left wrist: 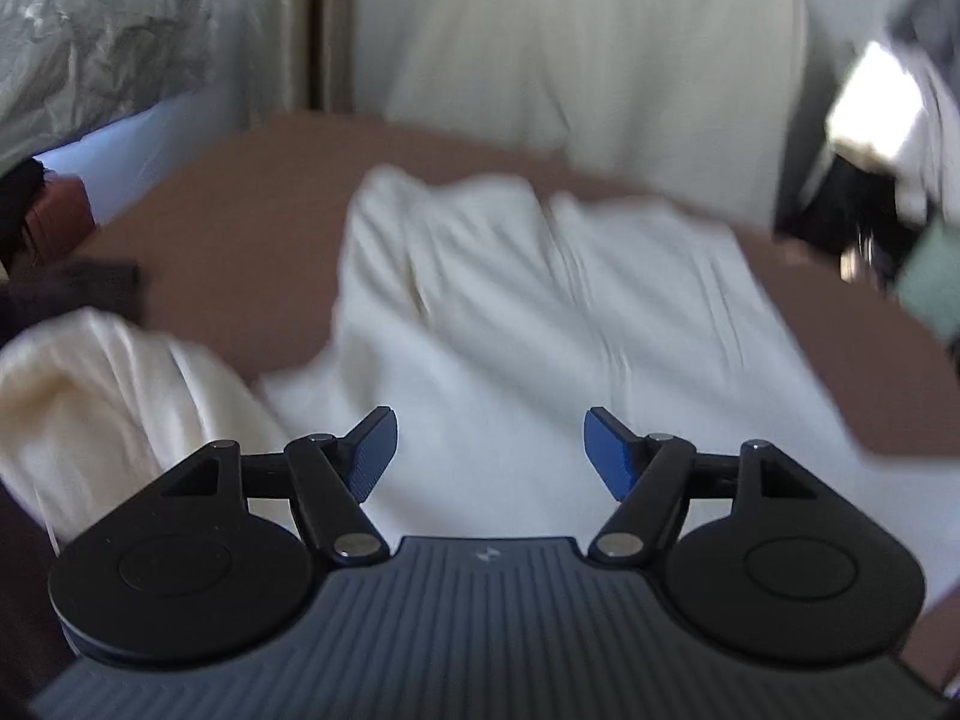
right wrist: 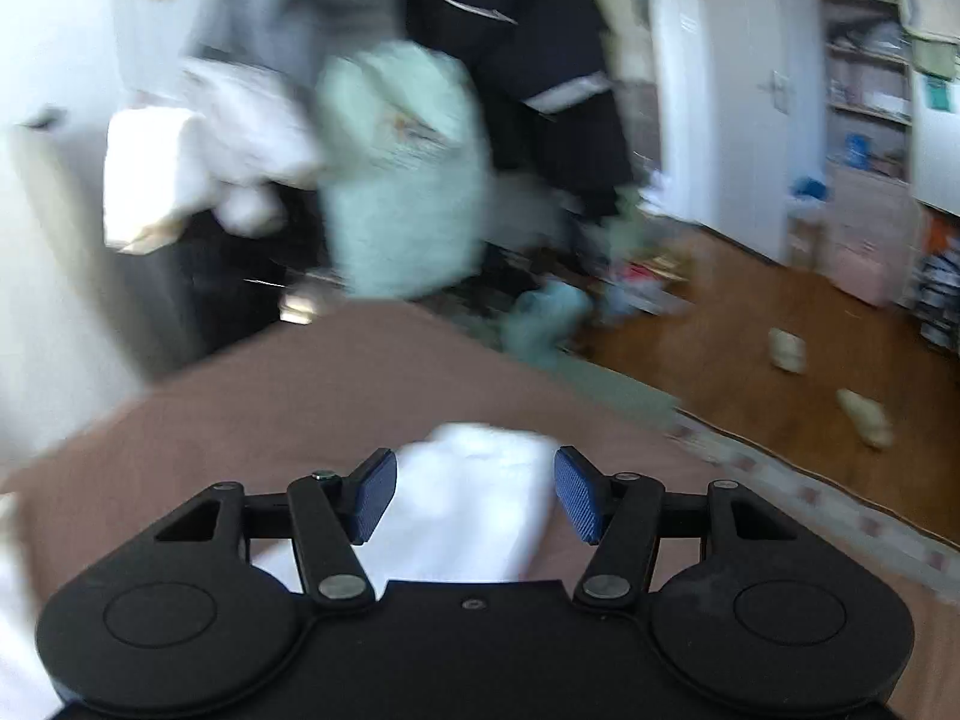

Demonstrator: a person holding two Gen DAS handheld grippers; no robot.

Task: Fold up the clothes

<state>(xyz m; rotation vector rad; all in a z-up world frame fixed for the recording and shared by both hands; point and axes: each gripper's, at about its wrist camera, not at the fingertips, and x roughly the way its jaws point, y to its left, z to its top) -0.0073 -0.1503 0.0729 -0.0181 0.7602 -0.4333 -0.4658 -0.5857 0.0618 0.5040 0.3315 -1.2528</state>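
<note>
Left gripper (left wrist: 491, 450) spread, empty | right gripper (right wrist: 475, 495) spread, nothing pinched | white creased cotton garment (left wrist: 510, 324) flat on brown bedspread (left wrist: 240, 222), near edge | advice: grip both near corners evenly, then fold away, keeping edges aligned.

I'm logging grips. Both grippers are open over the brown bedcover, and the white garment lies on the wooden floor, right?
Not the floor. The left wrist view shows the white garment spread on the brown bedcover. Both the left gripper and right gripper are open.
</note>
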